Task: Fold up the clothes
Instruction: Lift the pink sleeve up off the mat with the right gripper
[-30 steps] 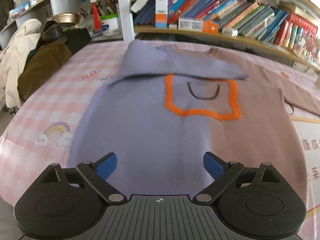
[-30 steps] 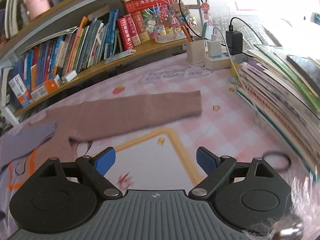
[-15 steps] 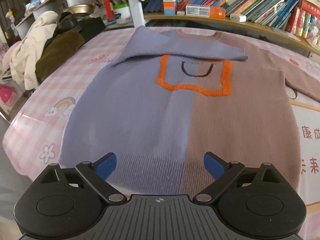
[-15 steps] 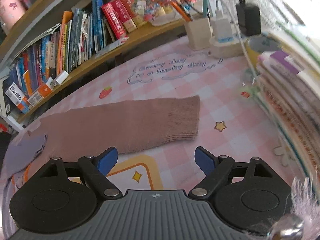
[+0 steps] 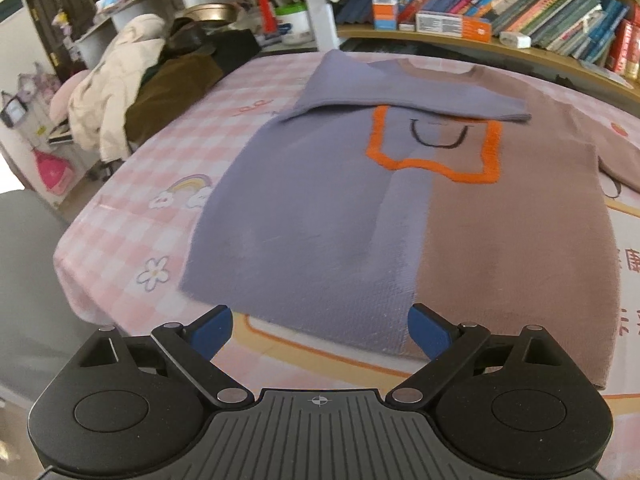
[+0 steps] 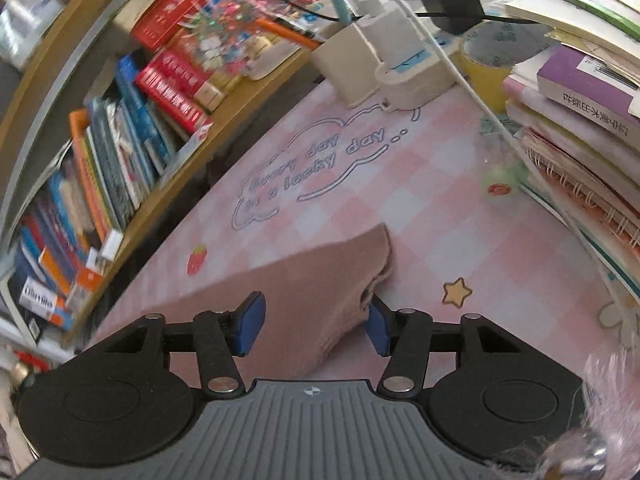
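While most of the sweater (image 5: pixel 384 216) lies flat in the left wrist view, its brown right sleeve runs out past the right edge of that picture and is cut off there. Its hem faces the camera and its neckline points away toward the bookshelf (image 5: pixel 500 8), so the long axis of the body runs from near to far. The left half is purple and the right half brown, with an orange-outlined square and a dark smile on the chest. The purple sleeve (image 5: pixel 404 96) is folded across the chest, running left to right, and covers the top edge of the orange square. The left gripper (image 5: pixel 320 330) hangs just short of the hem with its blue fingers spread wide and nothing between them. A heap of coats (image 5: pixel 132 92) sits at the far left of the pink checked table (image 5: pixel 132 196).

From the right wrist camera, only the end of the brown sleeve (image 6: pixel 316 296) shows; the rest goes out of sight behind the gripper body at the lower left. The sleeve's long axis runs from lower left to upper right, cuff toward a stack of books (image 6: pixel 576 128). The right gripper (image 6: pixel 314 324) has its fingers set either side of the cuff, partly open, with gaps still visible, and the right fingertip (image 6: pixel 376 330) hides a bit of the cuff edge. Motion blur smears the shelf books.
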Motion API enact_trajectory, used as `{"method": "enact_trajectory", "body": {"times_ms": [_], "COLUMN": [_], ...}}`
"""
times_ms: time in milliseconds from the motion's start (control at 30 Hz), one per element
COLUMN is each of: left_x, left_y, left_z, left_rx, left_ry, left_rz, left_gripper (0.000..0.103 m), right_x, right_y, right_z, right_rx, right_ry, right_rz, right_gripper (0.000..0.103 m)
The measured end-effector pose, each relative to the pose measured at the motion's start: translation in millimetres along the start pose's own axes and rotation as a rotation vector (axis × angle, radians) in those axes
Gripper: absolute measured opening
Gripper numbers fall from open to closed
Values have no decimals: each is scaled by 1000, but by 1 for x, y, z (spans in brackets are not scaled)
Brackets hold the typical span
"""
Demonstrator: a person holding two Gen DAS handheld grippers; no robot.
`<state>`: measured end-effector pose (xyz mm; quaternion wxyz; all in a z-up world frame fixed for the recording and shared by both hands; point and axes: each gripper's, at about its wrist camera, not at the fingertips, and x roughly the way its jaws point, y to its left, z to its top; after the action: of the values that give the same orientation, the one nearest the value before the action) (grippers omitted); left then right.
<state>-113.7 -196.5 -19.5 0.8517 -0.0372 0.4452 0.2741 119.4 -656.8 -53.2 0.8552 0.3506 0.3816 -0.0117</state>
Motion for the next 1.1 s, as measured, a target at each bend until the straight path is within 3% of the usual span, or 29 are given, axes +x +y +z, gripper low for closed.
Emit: {"method": "enact_trajectory", "body": {"times_ms": [167, 267, 400, 733, 1100], "left_x": [-1, 0, 0, 5, 11], "left_y": [1, -1, -4, 6, 49], "left_z": [-1, 1, 3, 8, 26], "left_rx": [-18, -16, 2, 4, -12], "left_ry": [-5, -15, -35, -72, -191], "left_rz": [5, -9, -30, -72, -190], "left_gripper": [96, 96, 96, 96, 96], "right_x": [9, 8, -15, -34, -38], "right_y": [4, 12, 27, 61, 187], "right_z": [6, 10, 20, 23, -1], "right_rx": [-72, -138, -221, -209, -253], "right_ry": [80, 102, -1, -24, -26], "right_rz": [-41, -59, -59, 87, 316], "right_gripper": [6, 5, 5, 5, 5]}}
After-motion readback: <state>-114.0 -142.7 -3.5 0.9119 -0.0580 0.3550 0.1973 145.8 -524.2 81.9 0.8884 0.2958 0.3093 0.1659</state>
